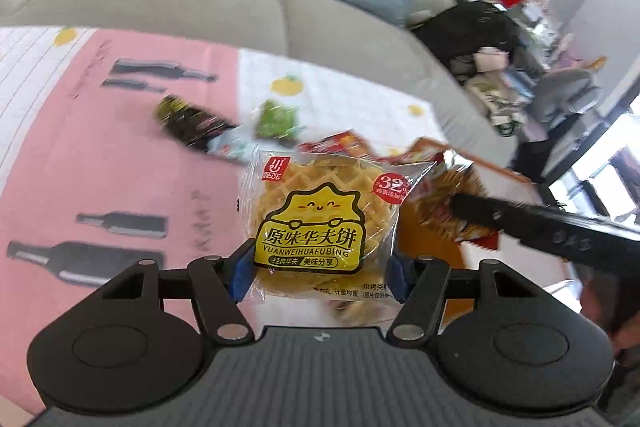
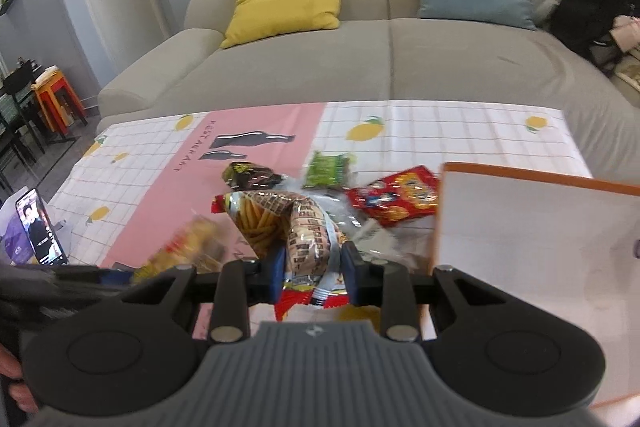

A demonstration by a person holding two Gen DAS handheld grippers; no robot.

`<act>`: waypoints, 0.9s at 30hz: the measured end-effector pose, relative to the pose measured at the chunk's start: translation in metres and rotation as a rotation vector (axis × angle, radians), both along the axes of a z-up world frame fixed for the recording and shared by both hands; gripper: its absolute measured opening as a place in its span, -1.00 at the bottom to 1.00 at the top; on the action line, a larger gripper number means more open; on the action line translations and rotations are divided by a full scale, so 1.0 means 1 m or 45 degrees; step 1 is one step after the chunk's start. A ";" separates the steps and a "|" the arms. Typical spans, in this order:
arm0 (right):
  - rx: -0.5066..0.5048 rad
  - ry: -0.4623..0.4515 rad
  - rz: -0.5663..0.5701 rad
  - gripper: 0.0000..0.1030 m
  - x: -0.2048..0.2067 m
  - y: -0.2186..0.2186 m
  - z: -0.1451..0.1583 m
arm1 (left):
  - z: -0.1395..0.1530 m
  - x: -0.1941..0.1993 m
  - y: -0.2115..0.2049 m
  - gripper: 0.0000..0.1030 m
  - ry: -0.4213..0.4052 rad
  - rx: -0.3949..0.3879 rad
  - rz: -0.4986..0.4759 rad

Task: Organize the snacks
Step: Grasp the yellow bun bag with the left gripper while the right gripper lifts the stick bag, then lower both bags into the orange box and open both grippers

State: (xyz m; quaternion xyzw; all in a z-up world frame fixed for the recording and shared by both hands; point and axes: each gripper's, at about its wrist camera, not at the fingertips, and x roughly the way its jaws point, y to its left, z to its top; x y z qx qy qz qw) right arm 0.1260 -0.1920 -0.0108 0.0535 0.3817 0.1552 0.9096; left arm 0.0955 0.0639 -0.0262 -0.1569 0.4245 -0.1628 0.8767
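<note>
In the left wrist view my left gripper (image 1: pixel 320 267) is shut on a clear waffle packet (image 1: pixel 320 211) with a yellow label, held off the table by its sides between the blue pads. To its right the right gripper's black finger (image 1: pixel 520 219) carries a bag of snack sticks (image 1: pixel 448 203). In the right wrist view my right gripper (image 2: pixel 314 267) is shut on that bag of snack sticks (image 2: pixel 276 219), pinching its bunched lower end. At the left of that view the waffle packet (image 2: pixel 188 247) shows as a blur.
A white box with an orange rim (image 2: pixel 540 227) stands at the right, its rim (image 1: pixel 492 167) also behind the bag. A red packet (image 2: pixel 400 195), a green packet (image 2: pixel 328 169) and a dark packet (image 2: pixel 248 175) lie on the patterned tablecloth (image 2: pixel 440 131). A phone (image 2: pixel 40 227) leans at the left; a sofa (image 2: pixel 360 59) lies beyond.
</note>
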 end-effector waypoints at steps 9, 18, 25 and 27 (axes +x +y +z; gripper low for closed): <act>-0.031 0.033 -0.137 -0.49 -0.017 -0.079 0.026 | 0.037 0.016 -0.078 0.42 -0.064 -0.030 -0.251; -0.146 0.192 -0.279 -0.49 -0.017 -0.150 0.013 | 0.039 0.038 -0.188 0.41 -0.080 0.126 -0.597; -0.152 0.350 -0.369 -0.49 -0.007 -0.185 -0.018 | 0.002 0.057 -0.256 0.42 -0.011 0.322 -0.816; -0.157 0.380 -0.371 -0.49 -0.006 -0.189 -0.027 | -0.007 0.058 -0.264 0.42 0.017 0.374 -0.857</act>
